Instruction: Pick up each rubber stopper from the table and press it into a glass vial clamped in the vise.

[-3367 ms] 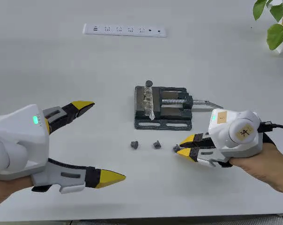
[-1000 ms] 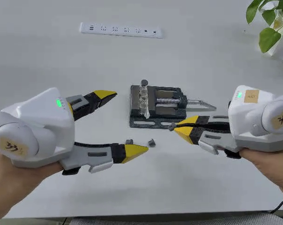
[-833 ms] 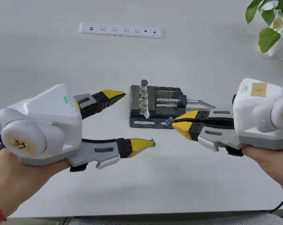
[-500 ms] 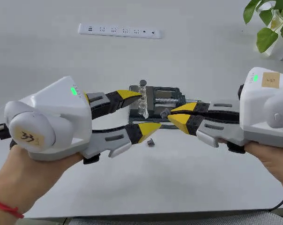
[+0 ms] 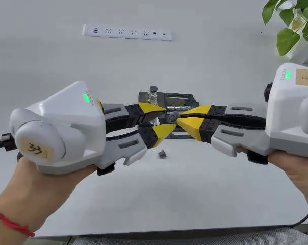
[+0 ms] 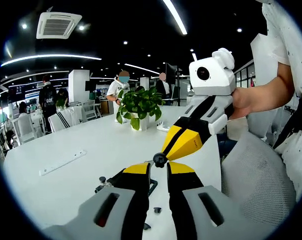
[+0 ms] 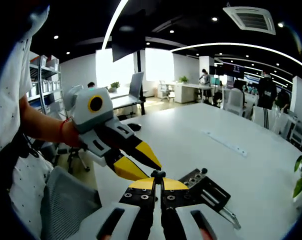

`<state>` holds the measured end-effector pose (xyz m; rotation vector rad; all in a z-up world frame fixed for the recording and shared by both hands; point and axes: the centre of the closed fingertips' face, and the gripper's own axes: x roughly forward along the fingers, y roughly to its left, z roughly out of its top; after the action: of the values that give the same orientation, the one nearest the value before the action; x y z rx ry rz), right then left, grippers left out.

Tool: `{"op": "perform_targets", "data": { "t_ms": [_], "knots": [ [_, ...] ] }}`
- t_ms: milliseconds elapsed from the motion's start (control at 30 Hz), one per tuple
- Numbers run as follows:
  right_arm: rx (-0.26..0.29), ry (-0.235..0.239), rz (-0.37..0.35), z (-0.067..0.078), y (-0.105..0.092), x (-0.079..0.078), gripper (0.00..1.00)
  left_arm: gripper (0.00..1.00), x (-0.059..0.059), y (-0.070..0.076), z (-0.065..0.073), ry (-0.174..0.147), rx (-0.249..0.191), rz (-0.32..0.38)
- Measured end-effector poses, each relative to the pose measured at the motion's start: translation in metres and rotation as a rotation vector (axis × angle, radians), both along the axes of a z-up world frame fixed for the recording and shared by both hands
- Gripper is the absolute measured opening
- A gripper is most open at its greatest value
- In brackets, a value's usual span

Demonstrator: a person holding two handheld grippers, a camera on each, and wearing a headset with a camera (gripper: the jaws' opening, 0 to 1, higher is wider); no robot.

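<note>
1. Markings, left: the left gripper carries a round tag at the lower left of the head view. The handwriting reads "33", followed by a mark that is not legible.
2. Markings, right: the right gripper carries a tan tag at the far right edge of the head view. Its writing is too small to read.
3. Right gripper: the jaws are closed onto the held stopper, a small dark plug pinched at the yellow tips in the centre of the frame.
4. Left gripper: the fingers stand a narrow gap apart and grip nothing. The tips lie on either side of the held stopper. Whether they touch it cannot be told.
5. The two grippers meet tip to tip at mid-frame, in front of the vise, and hide most of it.
6. A seated stopper stands at the upper left corner of the vise.
7. A loose stopper lies on the table, just below the left gripper's lower tip in the frame.
8. A power strip lies at upper left. A plant fills the upper right corner.
</note>
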<state>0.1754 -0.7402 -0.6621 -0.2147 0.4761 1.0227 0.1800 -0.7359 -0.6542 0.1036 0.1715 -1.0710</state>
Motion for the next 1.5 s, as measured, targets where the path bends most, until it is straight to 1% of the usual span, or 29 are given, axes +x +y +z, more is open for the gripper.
{"op": "perform_targets", "data": {
  "t_ms": [333,400,533,600,667,800,867,933,1033,1100,1133,1200,1267,1300,1367,1433,1500],
  "knots": [
    [0.012,0.003,-0.005,0.002,0.001,0.001,0.00,0.07,0.001,0.000,0.001,0.002,-0.005,-0.005],
    [0.014,0.000,-0.007,0.003,0.001,0.002,0.00,0.06,0.001,-0.001,0.002,-0.005,-0.004,-0.006],
    [0.018,0.003,-0.010,0.003,0.001,0.003,0.00,0.05,0.001,-0.001,0.003,-0.008,-0.004,-0.007],
    [0.016,0.002,-0.008,0.003,0.000,0.003,0.00,0.05,0.001,-0.001,0.003,-0.005,-0.006,-0.008],
    [0.012,0.007,-0.012,0.002,-0.001,0.003,0.00,0.05,0.001,-0.001,0.004,-0.012,-0.008,-0.008],
    [0.011,0.005,-0.007,0.002,-0.001,0.002,0.00,0.05,0.001,-0.001,0.003,-0.003,-0.012,-0.012],
    [0.007,0.008,-0.007,0.001,0.000,0.002,0.00,0.05,0.000,-0.001,0.002,-0.007,-0.004,-0.017],
    [-0.002,0.002,-0.002,0.002,0.001,0.001,0.00,0.05,0.000,-0.001,0.002,-0.007,-0.005,-0.016],
    [0.000,0.008,-0.001,0.002,0.001,0.000,0.00,0.05,-0.001,-0.001,0.003,-0.005,-0.012,-0.017],
    [0.001,0.000,0.005,0.003,0.001,0.000,0.00,0.05,-0.001,-0.001,0.003,-0.002,-0.020,-0.018],
    [0.003,0.004,0.008,0.003,0.001,-0.001,0.00,0.05,-0.002,-0.001,0.003,0.002,-0.023,-0.022],
    [0.006,0.001,0.012,0.004,0.001,-0.002,0.00,0.04,-0.003,-0.001,0.003,-0.004,-0.023,-0.029],
    [0.007,0.004,0.024,0.003,0.001,-0.002,0.00,0.04,-0.004,0.000,0.004,0.018,-0.037,-0.036],
    [0.013,0.004,0.028,0.004,0.000,-0.003,0.00,0.04,-0.005,0.000,0.005,0.014,-0.041,-0.039],
    [0.021,0.007,0.037,0.006,0.001,-0.004,0.00,0.04,-0.006,0.001,0.006,0.021,-0.056,-0.045],
    [0.029,0.004,0.062,0.010,0.000,-0.006,0.00,0.04,-0.007,0.002,0.009,0.026,-0.066,-0.054],
    [0.041,0.015,0.096,0.014,-0.001,-0.010,0.01,0.04,-0.007,0.005,0.011,0.028,-0.072,-0.064]
  ]
}}
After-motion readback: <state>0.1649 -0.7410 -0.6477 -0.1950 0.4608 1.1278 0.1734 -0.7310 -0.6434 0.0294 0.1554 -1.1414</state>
